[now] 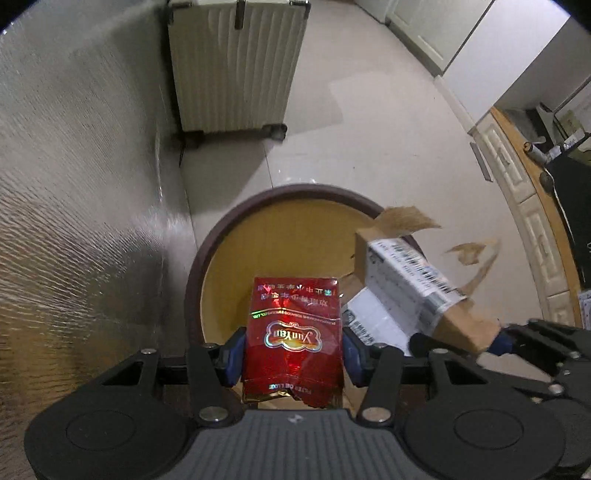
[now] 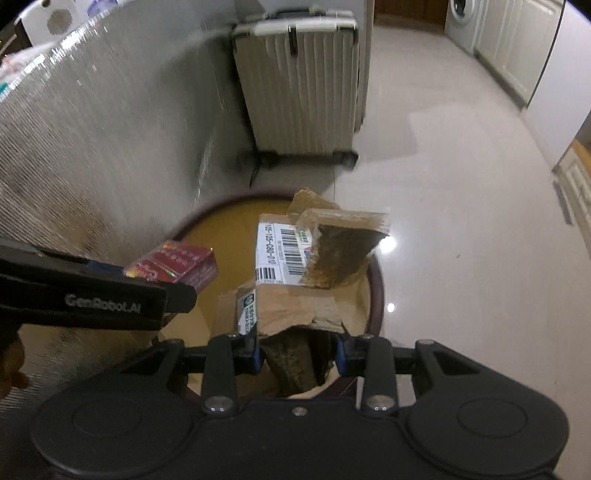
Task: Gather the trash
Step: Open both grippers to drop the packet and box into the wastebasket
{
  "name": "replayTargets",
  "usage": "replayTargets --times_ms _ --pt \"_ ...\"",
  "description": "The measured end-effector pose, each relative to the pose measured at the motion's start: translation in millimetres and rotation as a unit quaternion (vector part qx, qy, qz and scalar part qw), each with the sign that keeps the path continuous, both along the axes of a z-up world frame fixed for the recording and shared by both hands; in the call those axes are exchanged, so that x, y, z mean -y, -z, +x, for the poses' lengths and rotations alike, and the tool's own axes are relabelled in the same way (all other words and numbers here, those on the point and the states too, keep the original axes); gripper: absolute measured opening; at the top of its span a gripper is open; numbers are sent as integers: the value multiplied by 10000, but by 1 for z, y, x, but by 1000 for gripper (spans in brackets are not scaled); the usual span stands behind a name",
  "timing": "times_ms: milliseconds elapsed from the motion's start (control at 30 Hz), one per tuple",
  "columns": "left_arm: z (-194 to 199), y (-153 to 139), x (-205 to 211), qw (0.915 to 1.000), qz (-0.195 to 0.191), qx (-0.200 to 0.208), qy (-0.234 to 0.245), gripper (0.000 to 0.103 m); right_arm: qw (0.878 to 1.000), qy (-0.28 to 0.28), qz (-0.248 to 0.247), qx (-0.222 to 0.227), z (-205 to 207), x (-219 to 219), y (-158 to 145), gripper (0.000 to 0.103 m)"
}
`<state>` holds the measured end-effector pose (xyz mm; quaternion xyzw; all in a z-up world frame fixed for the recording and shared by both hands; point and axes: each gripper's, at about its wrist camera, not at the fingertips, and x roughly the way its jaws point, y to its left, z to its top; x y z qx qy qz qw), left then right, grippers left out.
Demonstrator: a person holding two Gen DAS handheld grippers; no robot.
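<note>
Left wrist view: my left gripper (image 1: 293, 354) is clamped on a red cigarette pack (image 1: 293, 325), blue pads (image 1: 233, 357) pressed flat against both its sides. The pack looks crumpled and torn at the near end.

Bin, left view: the round bin (image 1: 221, 236) with the dark rim and yellow inside sits right below the pack, on the pale tile floor (image 1: 369, 129).

Right side of left view: the torn cardboard box (image 1: 406, 273) with the barcode label hangs over the bin's right half, and the right gripper (image 1: 495, 343) comes in from the right edge, holding the box's near corner. Can't see both of its pads from here.

Only in left view: a cream cabinet with a wood counter (image 1: 517, 177) on the far right, cluttered with small stuff I can't make out.

Right wrist view: here my right gripper (image 2: 299, 354) is narrow and shut on the box (image 2: 295, 277), pads on either side of its open ragged end. The box points away from me, over the bin (image 2: 376, 295).

Left side of right view: the pack (image 2: 177, 267) seen edge-on, left gripper's finger under it, over the bin's left part.

Only in right view: a washing machine (image 2: 461, 22) far right.

Both views: ribbed cream suitcase (image 2: 299, 85) standing beyond the bin, a silvery textured wall (image 1: 74, 184) on the left.
</note>
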<state>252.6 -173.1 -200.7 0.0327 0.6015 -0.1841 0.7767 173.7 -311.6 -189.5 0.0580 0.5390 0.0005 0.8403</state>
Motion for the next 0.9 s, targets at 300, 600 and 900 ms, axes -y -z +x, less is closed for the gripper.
replayTargets --times_ms 300,600,900 --pt "8 14 -3 9994 184 -168 -242 75 9996 125 -10 -272 11 -2 18 44" --pt "5 14 -6 9988 403 -76 -264 85 9997 4 -71 -226 7 1 12 54" --pt "4 16 -6 9984 481 -42 -304 91 9998 -134 -101 -50 2 2 0 58"
